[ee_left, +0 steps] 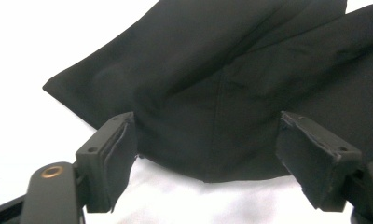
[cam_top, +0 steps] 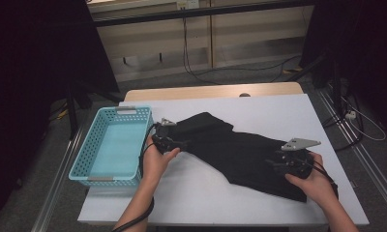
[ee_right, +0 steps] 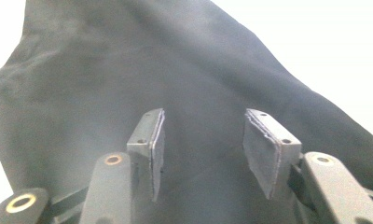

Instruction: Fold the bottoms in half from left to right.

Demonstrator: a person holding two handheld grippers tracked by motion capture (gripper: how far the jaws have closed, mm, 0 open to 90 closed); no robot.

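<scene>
While both jaws gape empty over the black cloth (cam_top: 240,150) mid-frame on the tabletop (cam_top: 278,108), I fear my left gripper (ee_left: 205,154) pinches one layer, my right (ee_right: 203,154) a bunch.

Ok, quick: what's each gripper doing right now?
Left gripper: open, fingers astride the edge of the black garment.
Right gripper: open, over the garment, gripping nothing.

One black garment (cam_top: 240,147) lies on one white table (cam_top: 278,108) — beside it, one blue basket (cam_top: 111,145). Two grippers — left (cam_top: 174,140), right (cam_top: 283,162) — each in one hand.
</scene>
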